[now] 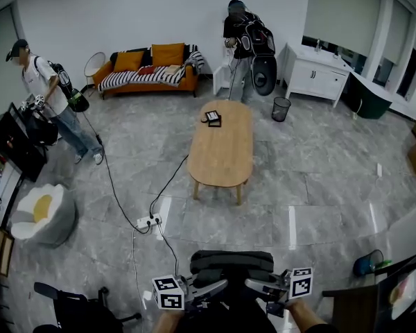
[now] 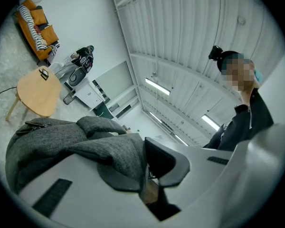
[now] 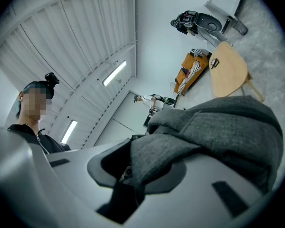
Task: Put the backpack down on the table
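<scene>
Head view, nearest first. Grey backpack (image 1: 230, 263) at the lower edge, hung between the two grippers, well short of the table (image 1: 222, 155) and off its near end; not set down on it. Left gripper (image 1: 220, 286) pinched almost closed on a fold of the backpack's grey cloth; left gripper view confirms fabric squeezed flat between the pads. Right gripper (image 1: 255, 284) clamped on the cloth from the other side, jaws a little wider, with a thicker fold between them in the right gripper view. Both held roughly level, tips turned in toward each other.

White power strip (image 1: 149, 221) on the floor off the table's near left corner. Black cable (image 1: 170, 179) running from it toward the table's left edge.

Table oval, light wood, long axis running away. Small dark item (image 1: 213, 118) on its far end; cannot tell what.

Black bin (image 1: 281, 108) just right of the table's far end. Person in white top (image 1: 48, 92) well left of the table. Second person (image 1: 244, 47) beyond the table's far end, dark bag on the back. Orange sofa (image 1: 149, 71) beyond the table to the left. White cabinet (image 1: 315, 75) beyond it to the right.
</scene>
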A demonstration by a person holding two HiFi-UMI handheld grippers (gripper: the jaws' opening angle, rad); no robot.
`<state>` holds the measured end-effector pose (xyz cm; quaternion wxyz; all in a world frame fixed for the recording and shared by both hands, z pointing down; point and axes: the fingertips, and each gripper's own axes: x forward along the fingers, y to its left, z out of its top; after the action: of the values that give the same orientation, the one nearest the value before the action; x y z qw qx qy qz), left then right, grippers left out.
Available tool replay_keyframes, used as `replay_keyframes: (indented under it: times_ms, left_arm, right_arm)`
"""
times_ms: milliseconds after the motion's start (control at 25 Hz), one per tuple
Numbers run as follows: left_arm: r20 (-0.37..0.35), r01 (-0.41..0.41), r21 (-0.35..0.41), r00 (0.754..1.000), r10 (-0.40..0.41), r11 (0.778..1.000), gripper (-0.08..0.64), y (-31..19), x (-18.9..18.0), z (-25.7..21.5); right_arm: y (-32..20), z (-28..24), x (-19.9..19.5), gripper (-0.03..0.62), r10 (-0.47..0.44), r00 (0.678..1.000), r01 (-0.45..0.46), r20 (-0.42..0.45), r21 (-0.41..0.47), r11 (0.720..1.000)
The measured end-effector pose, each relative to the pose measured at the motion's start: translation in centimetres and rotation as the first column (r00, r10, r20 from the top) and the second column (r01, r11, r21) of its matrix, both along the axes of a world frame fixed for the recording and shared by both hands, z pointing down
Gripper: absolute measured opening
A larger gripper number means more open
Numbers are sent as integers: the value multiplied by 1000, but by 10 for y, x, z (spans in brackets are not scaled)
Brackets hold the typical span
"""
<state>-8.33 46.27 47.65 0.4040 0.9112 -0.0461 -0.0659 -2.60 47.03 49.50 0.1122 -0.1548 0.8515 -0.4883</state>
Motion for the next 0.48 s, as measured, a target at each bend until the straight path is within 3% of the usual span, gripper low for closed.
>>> replay_keyframes:
  times_ms: [480]
  left_arm:
    - [7, 19, 17, 1000, -19, 1000, 48, -38, 9, -4]
  right_arm:
    - [-37, -4, 9, 94, -31, 999, 31, 20, -10, 999]
